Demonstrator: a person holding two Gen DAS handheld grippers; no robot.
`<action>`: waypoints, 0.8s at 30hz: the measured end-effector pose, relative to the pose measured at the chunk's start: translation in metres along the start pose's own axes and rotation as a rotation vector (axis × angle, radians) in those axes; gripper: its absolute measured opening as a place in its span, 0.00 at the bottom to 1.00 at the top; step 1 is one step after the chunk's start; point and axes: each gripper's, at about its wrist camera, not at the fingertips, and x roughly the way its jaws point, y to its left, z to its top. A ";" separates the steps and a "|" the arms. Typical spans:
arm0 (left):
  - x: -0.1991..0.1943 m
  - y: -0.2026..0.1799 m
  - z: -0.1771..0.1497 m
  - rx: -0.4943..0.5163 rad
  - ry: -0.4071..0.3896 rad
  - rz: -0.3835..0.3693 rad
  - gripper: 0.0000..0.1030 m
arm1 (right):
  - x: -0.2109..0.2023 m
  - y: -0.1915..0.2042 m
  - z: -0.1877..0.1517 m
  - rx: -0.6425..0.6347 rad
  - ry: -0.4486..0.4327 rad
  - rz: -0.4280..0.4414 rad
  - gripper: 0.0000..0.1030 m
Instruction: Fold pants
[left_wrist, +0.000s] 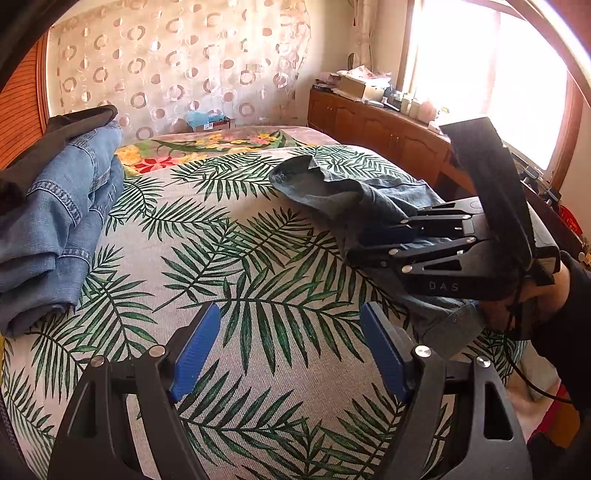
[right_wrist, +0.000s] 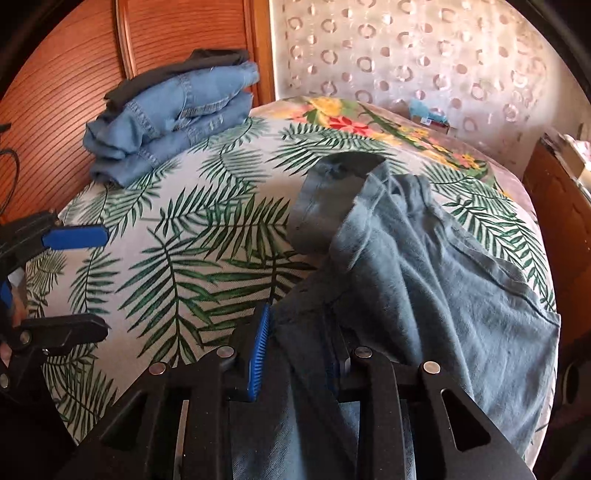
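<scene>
- Pants (right_wrist: 424, 266) of soft grey-blue denim lie crumpled across the right half of the right wrist view, creased into loose ridges, one leg opening gaping as a rounded tube toward the upper middle of the frame.
- Right gripper (right_wrist: 301, 350), at the bottom middle of that view, is clamped on a bunched fold of the pants; its ribbed blue pad (right_wrist: 258, 354) presses against the cloth, and the fabric runs down between the black angular fingers.
- In the left wrist view the same gripper (left_wrist: 373, 240) appears at the right of the frame, matte black with riveted linkage bars, cloth caught at its tip.
- Left gripper (left_wrist: 290, 350) sits at the bottom middle of its own view, released, with its two blue ribbed pads spread wide and nothing between them, hovering over the bedspread (left_wrist: 258, 258).
- Bedspread is a woven cream fabric printed with green palm fronds; a floral blanket (left_wrist: 207, 147) of red and yellow blooms shows beyond it.
- Folded jeans (left_wrist: 59, 221), lighter blue with pale stitched seams, are stacked at the left of the frame, a dark garment (left_wrist: 66, 129) on top.
- Sheer curtain (left_wrist: 177, 62) with a ring pattern hangs in the upper part of the frame; a wooden cabinet (left_wrist: 376, 129) stands at the upper right.
</scene>
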 end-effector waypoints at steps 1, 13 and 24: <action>0.000 0.000 0.000 0.001 0.001 -0.001 0.77 | -0.001 0.001 0.000 -0.007 0.000 0.002 0.32; 0.004 -0.001 -0.001 0.009 0.016 0.000 0.77 | -0.004 0.000 0.001 0.014 -0.031 -0.026 0.04; 0.016 -0.026 0.018 0.086 0.024 -0.026 0.77 | -0.058 -0.022 0.003 0.075 -0.178 -0.094 0.03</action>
